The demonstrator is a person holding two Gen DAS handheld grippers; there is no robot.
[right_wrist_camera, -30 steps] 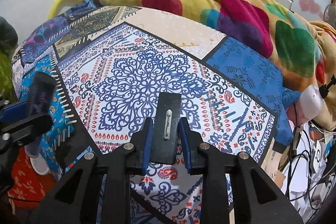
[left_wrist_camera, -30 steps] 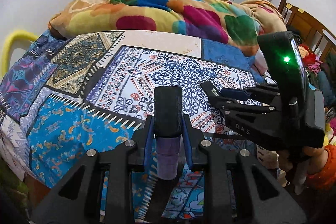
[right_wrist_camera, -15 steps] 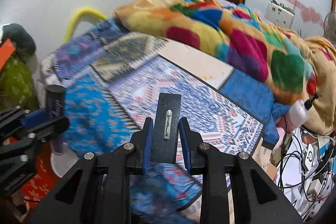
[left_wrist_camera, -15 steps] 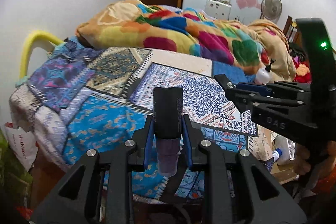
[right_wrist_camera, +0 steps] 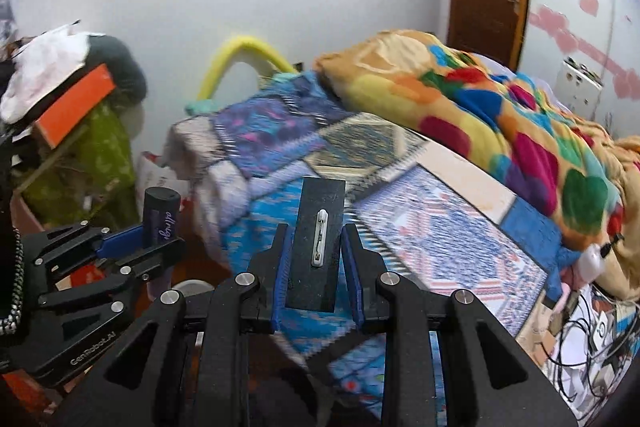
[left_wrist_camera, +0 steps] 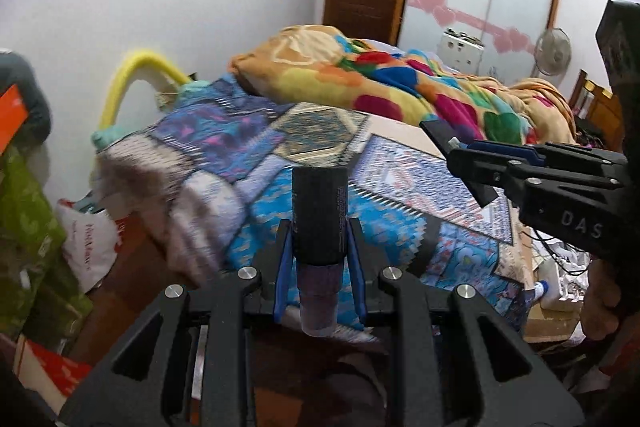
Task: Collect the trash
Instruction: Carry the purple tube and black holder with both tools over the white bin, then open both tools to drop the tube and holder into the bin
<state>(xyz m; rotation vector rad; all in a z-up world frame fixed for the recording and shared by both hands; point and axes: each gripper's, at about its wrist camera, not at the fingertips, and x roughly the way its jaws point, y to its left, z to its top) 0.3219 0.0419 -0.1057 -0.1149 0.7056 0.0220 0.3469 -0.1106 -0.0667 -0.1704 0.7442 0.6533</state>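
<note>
My left gripper (left_wrist_camera: 319,251) is shut on a dark cylindrical bottle (left_wrist_camera: 319,215) with a black cap and purple lower body, held upright in front of the bed's near corner. It also shows at the left of the right wrist view (right_wrist_camera: 160,219). My right gripper (right_wrist_camera: 316,259) is shut on a flat black card (right_wrist_camera: 320,239) with a small white clip on it. The right gripper also shows at the right of the left wrist view (left_wrist_camera: 456,151). Both are held in the air, off the bed.
The bed (left_wrist_camera: 304,151) has a patchwork patterned sheet and a colourful heart blanket (left_wrist_camera: 400,83) at its far end. A white plastic bag (left_wrist_camera: 90,239) and green cloth (right_wrist_camera: 92,155) lie at the left. Cables and clutter (right_wrist_camera: 580,323) sit at the right.
Both grippers have drawn back and to the left from over the bed, still holding the bottle and the card. The bed's corner and the left-side clutter have come into view.
</note>
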